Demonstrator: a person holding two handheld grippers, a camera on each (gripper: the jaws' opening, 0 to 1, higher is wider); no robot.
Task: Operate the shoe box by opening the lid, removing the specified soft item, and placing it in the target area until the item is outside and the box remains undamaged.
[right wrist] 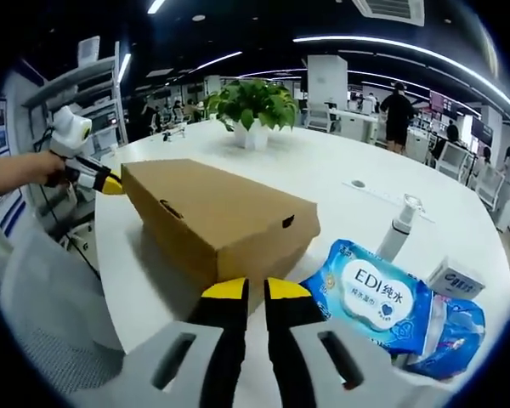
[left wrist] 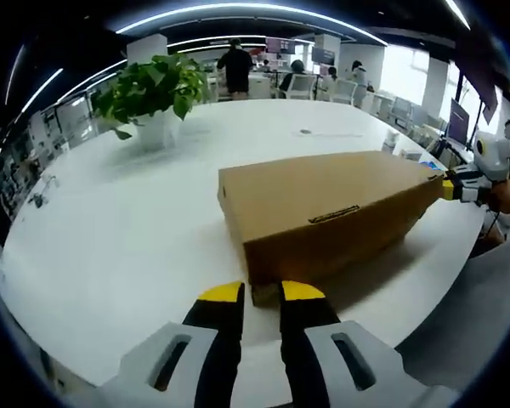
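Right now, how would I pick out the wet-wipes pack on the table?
Start at the white table and find the brown shoe box near its edge. Just beside the box's end, by the right claw, lies the wipes pack: soft, glossy blue plastic with a white label reading EDI, unlike the white spray bottle behind it.

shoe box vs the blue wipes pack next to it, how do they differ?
The shoe box is plain brown cardboard, rigid and sharp-edged, lid closed; the wipes pack is blue and white printed plastic, soft and rounded. The shoe box is clearly the larger of the two. The shoe box has a hand-held gripper at each end; the wipes pack lies untouched. Both rest on the white table.
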